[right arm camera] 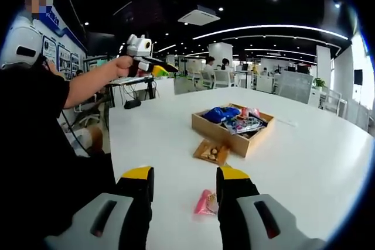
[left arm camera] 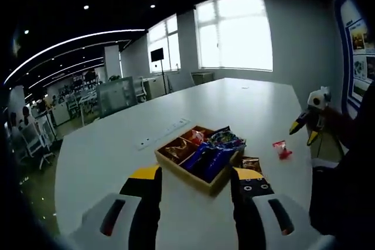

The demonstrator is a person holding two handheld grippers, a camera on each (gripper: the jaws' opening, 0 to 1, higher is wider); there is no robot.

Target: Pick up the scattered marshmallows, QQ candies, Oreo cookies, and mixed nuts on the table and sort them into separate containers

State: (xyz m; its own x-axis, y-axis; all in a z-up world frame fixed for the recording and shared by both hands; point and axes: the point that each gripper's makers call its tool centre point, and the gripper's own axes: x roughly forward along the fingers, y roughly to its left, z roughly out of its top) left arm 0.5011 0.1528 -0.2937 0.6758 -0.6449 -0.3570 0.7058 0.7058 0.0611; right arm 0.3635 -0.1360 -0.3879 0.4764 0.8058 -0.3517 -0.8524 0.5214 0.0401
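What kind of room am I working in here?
Likely an open-plan office: a large white table holding the wooden tray, rows of desks with seated people behind, strip ceiling lights, and big windows.

A large white worktop (left arm camera: 105, 150) carried a flat white power strip (left arm camera: 164, 133) near its middle. Behind it, bright windows (left arm camera: 234, 30) lit the far wall, beside a dark monitor (left arm camera: 157, 55). Office chairs (right arm camera: 218, 78) and desks stood beyond, and posters (left arm camera: 358, 45) hung on a blue-edged wall panel.
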